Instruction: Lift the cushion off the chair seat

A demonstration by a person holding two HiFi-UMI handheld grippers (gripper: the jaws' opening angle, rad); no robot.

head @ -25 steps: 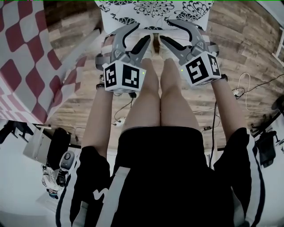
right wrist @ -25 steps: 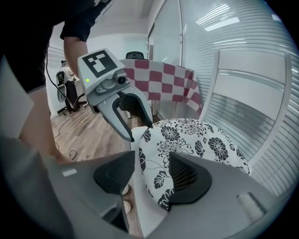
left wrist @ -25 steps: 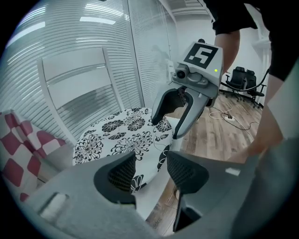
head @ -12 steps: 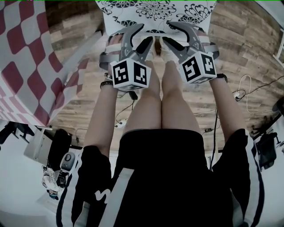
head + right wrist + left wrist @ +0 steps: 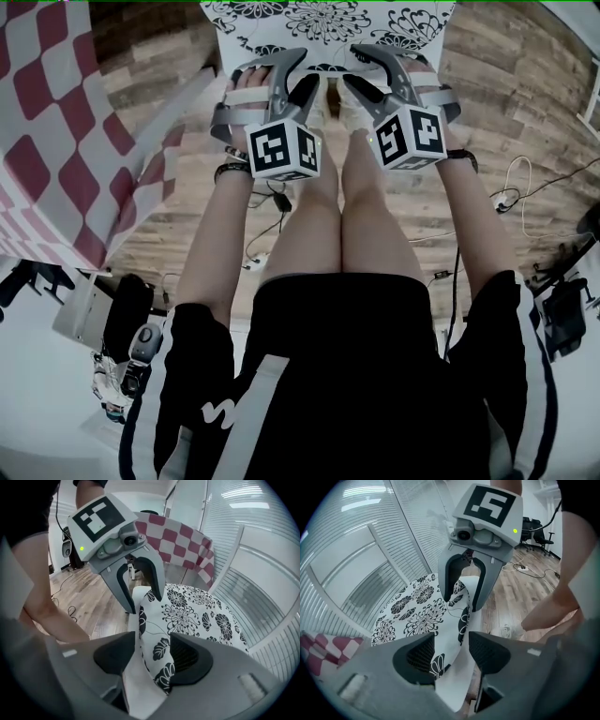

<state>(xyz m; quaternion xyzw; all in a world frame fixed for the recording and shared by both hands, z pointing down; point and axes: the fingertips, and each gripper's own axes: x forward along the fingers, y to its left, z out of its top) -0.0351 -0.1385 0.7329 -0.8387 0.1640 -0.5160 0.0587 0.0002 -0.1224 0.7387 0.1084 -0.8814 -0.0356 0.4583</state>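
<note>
The cushion point(image 5: 328, 21), white with black flowers, lay flat on the chair, and its front edge hung a little over the front edge of the seat. The seat itself was hidden under it. Both tools were at that front edge, side by side and close together, each tilted steeply down.

The left hand-held gripper point(image 5: 305, 67) had its jaws wide apart; they had just been opening. In the left gripper view point(image 5: 451, 648), the cushion's point(image 5: 422, 616) front edge ran up between the two pads, with a clear gap on both sides, so nothing was clamped.

The right hand-held gripper point(image 5: 354, 67) also had its jaws apart. In the right gripper view point(image 5: 147, 656), the front edge of the cushion point(image 5: 197, 611) sat between its pads, close against the pad on the cushion's side, with a gap showing at the other pad. It was not squeezed.

Each gripper view showed the other tool across the cushion's edge, its open jaws straddling that edge.

The person's legs point(image 5: 356, 206) stood just in front of the chair on a wooden floor point(image 5: 169, 187). A red and white checked cloth point(image 5: 47, 122) hung to the person's left, and cables point(image 5: 511, 183) lay on the floor to the right. Window blinds point(image 5: 361, 573) stood behind the chair.
</note>
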